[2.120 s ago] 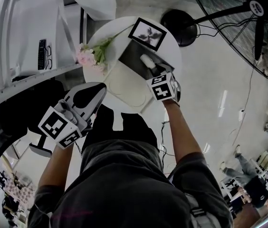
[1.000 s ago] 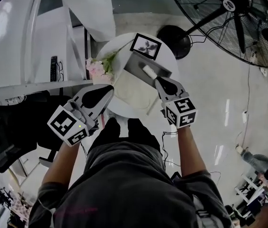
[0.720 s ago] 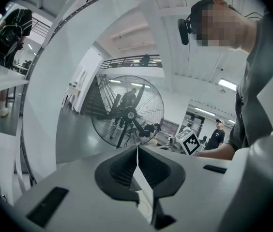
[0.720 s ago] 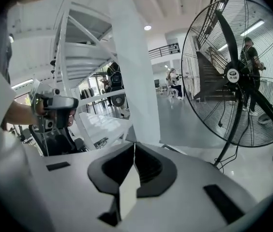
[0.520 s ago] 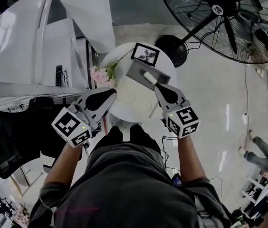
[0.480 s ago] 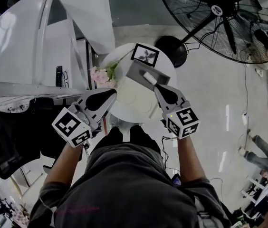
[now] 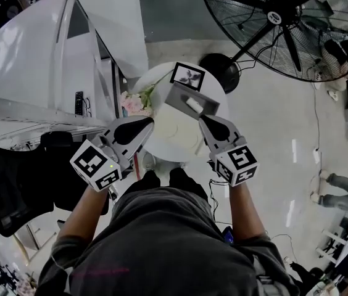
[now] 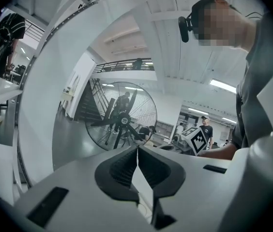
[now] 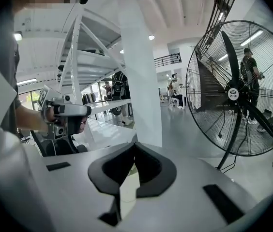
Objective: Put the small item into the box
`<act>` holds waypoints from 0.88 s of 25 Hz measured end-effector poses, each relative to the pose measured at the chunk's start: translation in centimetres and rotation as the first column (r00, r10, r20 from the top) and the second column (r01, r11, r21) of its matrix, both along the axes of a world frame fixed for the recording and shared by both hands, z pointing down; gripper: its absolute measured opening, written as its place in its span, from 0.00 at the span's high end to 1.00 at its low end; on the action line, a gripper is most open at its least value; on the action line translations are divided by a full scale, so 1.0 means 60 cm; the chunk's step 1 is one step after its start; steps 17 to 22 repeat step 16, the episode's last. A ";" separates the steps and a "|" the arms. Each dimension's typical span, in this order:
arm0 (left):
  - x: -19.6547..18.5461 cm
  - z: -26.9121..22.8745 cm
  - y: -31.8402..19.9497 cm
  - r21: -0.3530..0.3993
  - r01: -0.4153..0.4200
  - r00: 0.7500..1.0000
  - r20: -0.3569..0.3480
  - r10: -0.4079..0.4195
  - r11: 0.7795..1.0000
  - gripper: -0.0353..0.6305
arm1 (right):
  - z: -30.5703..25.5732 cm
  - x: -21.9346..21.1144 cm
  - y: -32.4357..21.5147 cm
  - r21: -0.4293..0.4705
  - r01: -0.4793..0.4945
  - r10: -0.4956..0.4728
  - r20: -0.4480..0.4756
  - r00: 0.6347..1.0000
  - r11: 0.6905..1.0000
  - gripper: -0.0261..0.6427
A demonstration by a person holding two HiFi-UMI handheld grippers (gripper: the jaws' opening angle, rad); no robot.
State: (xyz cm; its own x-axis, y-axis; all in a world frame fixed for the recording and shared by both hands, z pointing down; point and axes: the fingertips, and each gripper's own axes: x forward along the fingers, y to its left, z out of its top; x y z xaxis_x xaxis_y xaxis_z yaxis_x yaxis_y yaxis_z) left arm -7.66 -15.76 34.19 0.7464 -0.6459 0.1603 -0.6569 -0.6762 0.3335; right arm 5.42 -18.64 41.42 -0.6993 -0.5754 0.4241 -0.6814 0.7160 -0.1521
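Round white desk (image 7: 173,135): small white item (image 7: 194,105) lying in grey box (image 7: 177,96), just beyond right gripper (image 7: 202,119), clenched, empty; left gripper (image 7: 150,121) likewise, farther.

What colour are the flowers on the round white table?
Pale pink flowers with green leaves, clearest in the head view.

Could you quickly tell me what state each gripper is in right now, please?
Left gripper: jaws closed, holding nothing.
Right gripper: jaws closed, holding nothing.
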 end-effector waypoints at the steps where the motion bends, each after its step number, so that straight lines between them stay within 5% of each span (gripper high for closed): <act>1: -0.001 -0.002 0.002 0.003 -0.001 1.000 0.000 0.001 1.000 0.91 | -0.003 -0.001 0.003 0.002 0.000 0.000 0.001 1.000 1.000 0.93; 22: -0.022 -0.024 0.019 0.029 0.000 1.000 0.000 0.000 1.000 0.91 | -0.029 -0.029 0.024 0.024 0.011 -0.011 0.007 1.000 1.000 0.93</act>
